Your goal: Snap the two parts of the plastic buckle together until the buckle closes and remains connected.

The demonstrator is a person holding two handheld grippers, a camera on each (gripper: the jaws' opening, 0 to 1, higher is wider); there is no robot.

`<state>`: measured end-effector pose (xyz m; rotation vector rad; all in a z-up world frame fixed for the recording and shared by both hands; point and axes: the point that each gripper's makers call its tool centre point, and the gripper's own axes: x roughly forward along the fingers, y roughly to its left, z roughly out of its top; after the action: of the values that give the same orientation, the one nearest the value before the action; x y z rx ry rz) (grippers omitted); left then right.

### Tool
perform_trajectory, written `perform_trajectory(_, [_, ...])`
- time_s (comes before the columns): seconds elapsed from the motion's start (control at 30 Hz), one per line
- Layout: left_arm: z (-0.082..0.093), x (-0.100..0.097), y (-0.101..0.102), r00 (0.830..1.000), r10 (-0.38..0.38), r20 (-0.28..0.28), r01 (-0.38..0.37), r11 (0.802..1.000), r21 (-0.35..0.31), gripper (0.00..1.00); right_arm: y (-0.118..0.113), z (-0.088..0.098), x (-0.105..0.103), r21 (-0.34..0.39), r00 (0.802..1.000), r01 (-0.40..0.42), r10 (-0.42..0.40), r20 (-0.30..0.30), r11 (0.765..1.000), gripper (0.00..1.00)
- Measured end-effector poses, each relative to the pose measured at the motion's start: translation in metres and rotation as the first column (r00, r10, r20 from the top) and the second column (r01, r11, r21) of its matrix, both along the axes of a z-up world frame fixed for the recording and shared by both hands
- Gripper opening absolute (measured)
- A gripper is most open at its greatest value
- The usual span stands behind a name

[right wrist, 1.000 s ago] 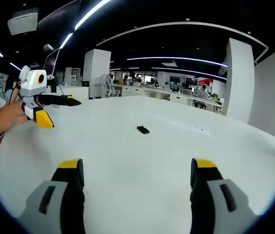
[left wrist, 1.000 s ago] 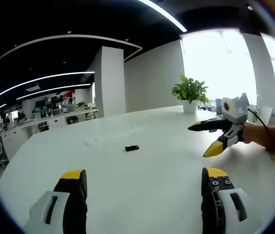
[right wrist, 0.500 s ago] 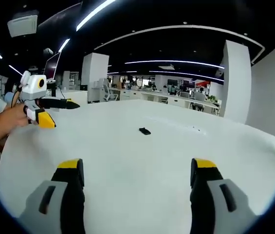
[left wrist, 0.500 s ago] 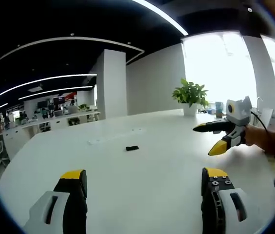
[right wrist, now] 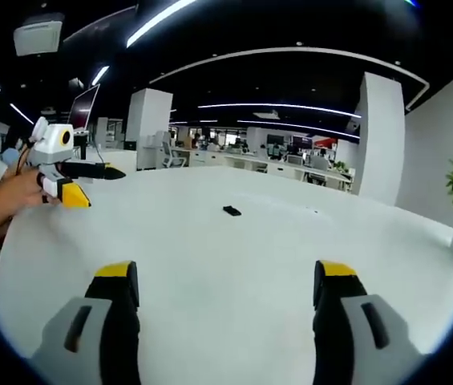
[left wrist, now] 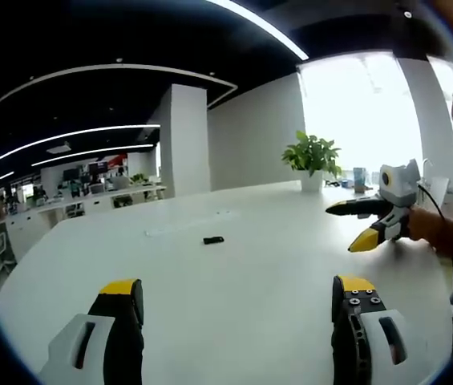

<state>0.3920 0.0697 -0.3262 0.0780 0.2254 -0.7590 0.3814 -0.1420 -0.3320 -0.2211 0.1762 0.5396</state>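
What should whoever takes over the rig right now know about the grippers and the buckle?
Left gripper: open, empty, held above the table.
Right gripper: open, empty, also above the table.
Buckle: a small dark piece lying alone mid-table, well ahead of both grippers; too small to tell if it is joined or apart.
Done: nothing gripped.
Left: reach the buckle, grip its parts, snap them shut and check the hold.

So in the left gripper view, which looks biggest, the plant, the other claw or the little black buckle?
1. The other claw, though being nearer the camera makes it look bigger.
2. The plant, looking only slightly smaller.
3. The black buckle, a tiny dark speck on the table.
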Motion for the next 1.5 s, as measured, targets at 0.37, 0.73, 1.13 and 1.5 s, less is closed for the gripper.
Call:
perform_trajectory(0.37, [-0.008, -0.002, 0.007, 0.999, 0.031, -0.012, -0.031, 0.999, -0.037, 0.99, 0.0, -0.003, 0.001, 0.015, 1.0, 0.014, -0.014, -0.007, 1.0, 0.89])
perform_trajectory(0.73, [-0.008, -0.009, 0.004, 0.999, 0.032, -0.011, -0.032, 0.999, -0.039, 0.97, -0.001, -0.003, 0.003, 0.019, 1.0, 0.018, -0.018, -0.008, 1.0, 0.88])
perform_trajectory(1.13, [-0.01, -0.018, -0.001, 0.999, 0.035, -0.01, -0.035, 0.999, -0.033, 0.97, -0.004, -0.002, 0.002, 0.025, 1.0, 0.023, -0.023, 0.0, 0.999, 0.88])
perform_trajectory(1.5, [-0.014, -0.014, -0.002, 1.0, 0.024, -0.016, -0.024, 1.0, -0.007, 0.99, -0.005, 0.001, -0.001, 0.036, 1.0, 0.026, -0.027, 0.011, 0.999, 0.89])
